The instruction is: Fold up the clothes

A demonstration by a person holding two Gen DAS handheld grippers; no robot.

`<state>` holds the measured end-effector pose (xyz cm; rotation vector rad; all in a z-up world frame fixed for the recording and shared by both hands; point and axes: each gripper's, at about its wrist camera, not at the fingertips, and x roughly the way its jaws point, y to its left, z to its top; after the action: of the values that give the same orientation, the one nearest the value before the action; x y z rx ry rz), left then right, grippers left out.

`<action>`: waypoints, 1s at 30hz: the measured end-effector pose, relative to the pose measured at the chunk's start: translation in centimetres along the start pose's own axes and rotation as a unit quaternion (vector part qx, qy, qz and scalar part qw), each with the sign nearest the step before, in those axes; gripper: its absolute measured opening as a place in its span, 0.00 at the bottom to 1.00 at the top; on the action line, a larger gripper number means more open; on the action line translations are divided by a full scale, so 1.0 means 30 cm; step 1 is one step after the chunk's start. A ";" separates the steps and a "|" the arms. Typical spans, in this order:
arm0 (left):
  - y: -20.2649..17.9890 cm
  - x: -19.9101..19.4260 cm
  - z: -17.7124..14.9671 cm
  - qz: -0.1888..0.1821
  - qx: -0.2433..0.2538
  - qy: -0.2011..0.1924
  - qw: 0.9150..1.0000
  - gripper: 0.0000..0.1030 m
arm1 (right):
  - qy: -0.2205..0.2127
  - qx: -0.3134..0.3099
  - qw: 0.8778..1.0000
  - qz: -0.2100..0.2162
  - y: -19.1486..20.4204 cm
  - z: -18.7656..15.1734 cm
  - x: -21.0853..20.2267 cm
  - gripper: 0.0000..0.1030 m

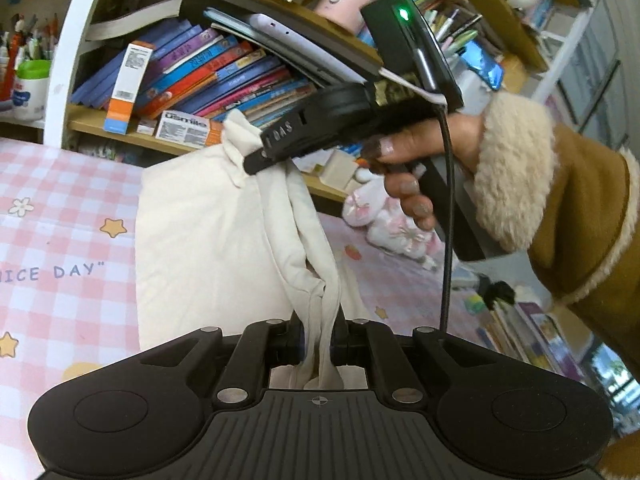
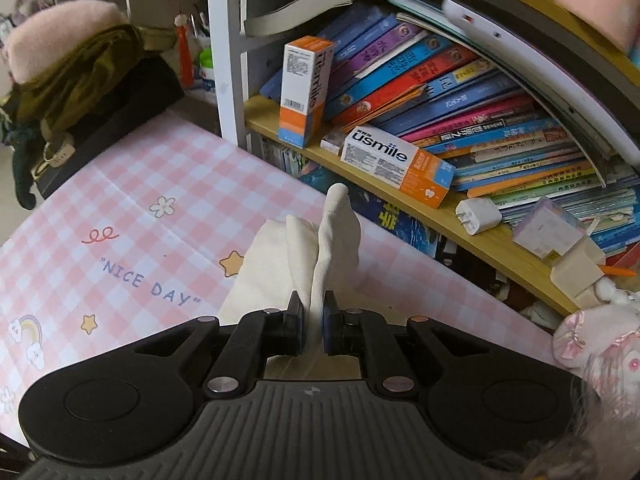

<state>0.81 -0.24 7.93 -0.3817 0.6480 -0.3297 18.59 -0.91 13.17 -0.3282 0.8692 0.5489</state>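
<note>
**Cream garment held up between two tongs**

A cream garment (image 1: 208,232) hangs above the pink checked tabletop (image 1: 60,200), its long axis running from the left tongs (image 1: 320,344) up to the right tongs (image 1: 260,156). Both are clamped on bunched fabric. The lower part drapes towards the tabletop.

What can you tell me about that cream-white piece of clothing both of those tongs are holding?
The cream garment looks like soft, plain knit cotton, with no print visible. It is lifted off the pink checked tablecloth, bunched and hanging in folds. The left tongs pinch a gathered strip of it; the right tongs clamp a ribbed edge that sticks upright. What kind of garment it is cannot be told.
</note>
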 end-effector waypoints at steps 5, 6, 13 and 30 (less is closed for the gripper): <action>-0.094 0.049 -0.021 0.035 0.003 -0.001 0.999 0.08 | -0.026 -0.004 0.999 0.030 -0.102 -0.070 -0.017 0.08; -0.112 0.059 -0.024 0.040 0.007 0.000 0.999 0.08 | -0.030 -0.005 0.999 0.035 -0.122 -0.084 -0.023 0.08; -0.219 0.135 -0.041 0.054 0.034 0.012 0.998 0.08 | -0.051 0.017 0.997 0.061 -0.266 -0.172 -0.067 0.08; -0.327 0.357 -0.173 -0.021 0.057 0.160 0.985 0.47 | 0.009 0.175 0.984 0.013 -0.609 -0.530 0.055 0.44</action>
<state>3.79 -14.52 2.92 -0.2339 0.9324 -0.4729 19.99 -22.96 3.13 -0.0011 0.9697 0.4070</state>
